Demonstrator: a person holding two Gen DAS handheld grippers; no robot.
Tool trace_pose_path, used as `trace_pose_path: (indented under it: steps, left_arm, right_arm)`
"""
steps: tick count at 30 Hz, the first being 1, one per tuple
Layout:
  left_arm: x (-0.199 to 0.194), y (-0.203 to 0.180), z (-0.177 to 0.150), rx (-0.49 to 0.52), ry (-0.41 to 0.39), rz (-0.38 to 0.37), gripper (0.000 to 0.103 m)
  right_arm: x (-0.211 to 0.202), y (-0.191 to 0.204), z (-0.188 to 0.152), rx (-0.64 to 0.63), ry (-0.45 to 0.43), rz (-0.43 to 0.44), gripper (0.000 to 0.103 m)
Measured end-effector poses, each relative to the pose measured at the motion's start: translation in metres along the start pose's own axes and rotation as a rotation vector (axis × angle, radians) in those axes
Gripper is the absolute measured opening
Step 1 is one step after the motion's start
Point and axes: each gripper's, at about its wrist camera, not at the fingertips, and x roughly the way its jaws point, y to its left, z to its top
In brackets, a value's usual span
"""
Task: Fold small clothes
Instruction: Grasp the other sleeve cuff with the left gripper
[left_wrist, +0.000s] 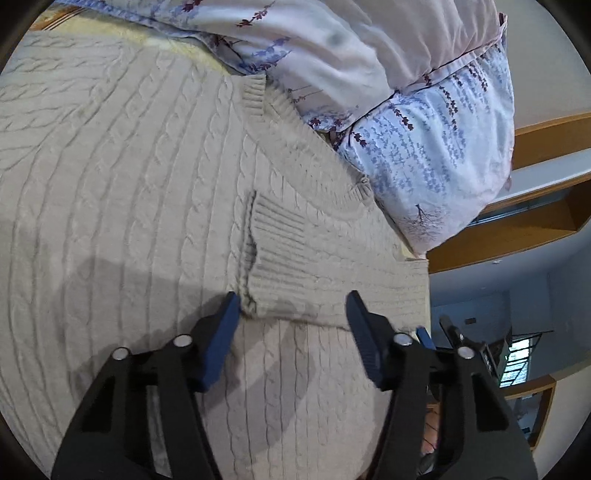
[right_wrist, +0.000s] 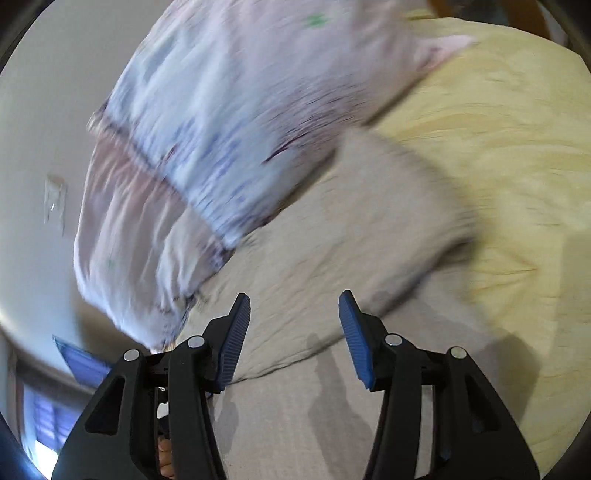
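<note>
As the cable-knit sweater (left_wrist: 129, 192) lies spread on the bed (right_wrist: 517, 155), it looks thick, soft and floppy; left tongs (left_wrist: 291, 306) and right tongs (right_wrist: 293, 306) gape empty, best pinching the ribbed cuff (left_wrist: 280, 232)

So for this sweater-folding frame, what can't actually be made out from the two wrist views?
- Right wrist view: motion blur wipes out the sweater knit and the pillow print.
- Left wrist view: the sweater's outline is cut off by the left edge and hidden below by the left gripper.
- Right gripper: whether it touches the fabric is unclear.
</note>
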Motion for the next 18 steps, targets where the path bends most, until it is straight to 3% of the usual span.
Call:
trace_pose_path:
  steps: [2, 6, 7, 13, 16, 18]
  left_arm:
    - [0.004, -0.002, 0.005, 0.000, -0.008, 0.026, 0.049]
    - [0.020, -0.001, 0.014, -0.016, 0.026, 0.022, 0.012]
    - [0.025, -0.001, 0.016, -0.014, 0.038, 0.016, 0.009]
    - [0.004, -0.014, 0.037, 0.076, -0.050, 0.013, 0.007]
    - [-0.026, -0.004, 0.058, 0.087, -0.160, 0.086, 0.007]
    - [-0.035, 0.007, 0.067, 0.069, -0.181, 0.119, 0.007]
  right_arm:
    - [-0.004, -0.006, -0.001, 0.013, -0.006, 0.003, 0.052]
    - [-0.010, -0.013, -0.001, 0.032, -0.026, 0.013, 0.052]
    - [-0.012, -0.014, 0.000, 0.040, -0.033, 0.017, 0.052]
    - [-0.011, -0.024, -0.005, 0.083, 0.001, 0.054, 0.052]
    - [-0.003, -0.026, -0.009, 0.109, 0.023, 0.080, 0.052]
    - [0.002, -0.028, -0.011, 0.122, 0.031, 0.082, 0.052]
